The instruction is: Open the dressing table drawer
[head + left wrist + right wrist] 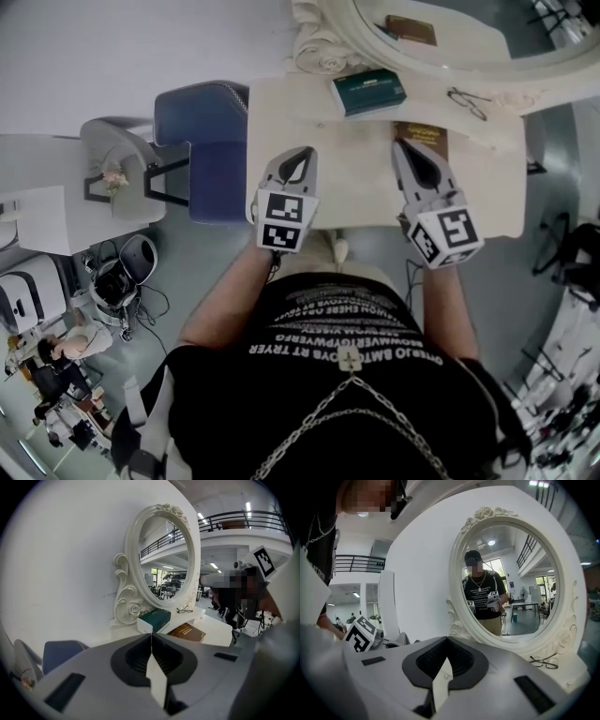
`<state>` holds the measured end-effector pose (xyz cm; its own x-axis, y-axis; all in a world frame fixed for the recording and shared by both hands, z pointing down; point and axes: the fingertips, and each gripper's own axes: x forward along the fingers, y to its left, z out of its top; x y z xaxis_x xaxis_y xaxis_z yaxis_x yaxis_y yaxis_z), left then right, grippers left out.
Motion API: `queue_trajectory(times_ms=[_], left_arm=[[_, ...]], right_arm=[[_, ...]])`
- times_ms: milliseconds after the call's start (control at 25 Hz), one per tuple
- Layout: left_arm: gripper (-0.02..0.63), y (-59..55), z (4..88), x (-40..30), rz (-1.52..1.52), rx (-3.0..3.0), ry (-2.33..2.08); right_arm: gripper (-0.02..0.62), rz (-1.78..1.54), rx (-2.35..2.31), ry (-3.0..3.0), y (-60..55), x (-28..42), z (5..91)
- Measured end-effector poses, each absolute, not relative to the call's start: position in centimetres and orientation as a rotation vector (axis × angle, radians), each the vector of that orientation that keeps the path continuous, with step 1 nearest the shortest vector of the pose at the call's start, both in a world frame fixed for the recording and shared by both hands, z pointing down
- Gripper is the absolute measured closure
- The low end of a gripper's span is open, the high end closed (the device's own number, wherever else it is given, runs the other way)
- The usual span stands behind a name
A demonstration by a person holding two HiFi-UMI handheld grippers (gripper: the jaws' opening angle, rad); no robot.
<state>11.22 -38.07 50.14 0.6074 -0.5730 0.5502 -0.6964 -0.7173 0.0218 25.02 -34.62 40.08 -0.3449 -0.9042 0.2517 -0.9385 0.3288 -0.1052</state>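
Shut and empty, left hand-held gripper (pixel 299 157) and right hand-held gripper (pixel 406 150) hovered over the table (pixel 361 183) at 6 o'clock, probably staging for the hidden drawer.

No legible txt anywhere. Person's black shirt (pixel 309 375): white print lines, upside-down in head view, can't read. Brown book (pixel 427 129) in front of mirror (pixel 469 37): gold title too small. Green box (pixel 368 92) by mirror base: label unreadable.

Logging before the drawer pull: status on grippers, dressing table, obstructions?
Both shut, empty: left gripper, right gripper, above the dressing table. Drawer out of view. Box, book, glasses on top; blue chair at its left.
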Motion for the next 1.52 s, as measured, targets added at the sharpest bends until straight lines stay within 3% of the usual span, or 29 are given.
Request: queue_trajectory(times_ms=[800, 1520], left_arm=[[0.6, -41.6, 59.4, 12.8, 0.859, 2.481, -0.988], [0.525, -44.3, 66.6, 14.2, 0.976, 2.357, -0.943]], right_arm=[[0.594, 0.436, 1.676, -2.372, -37.4, 25.1, 44.2], [0.594, 0.494, 1.682, -2.351, -39.2, 25.3, 46.2]])
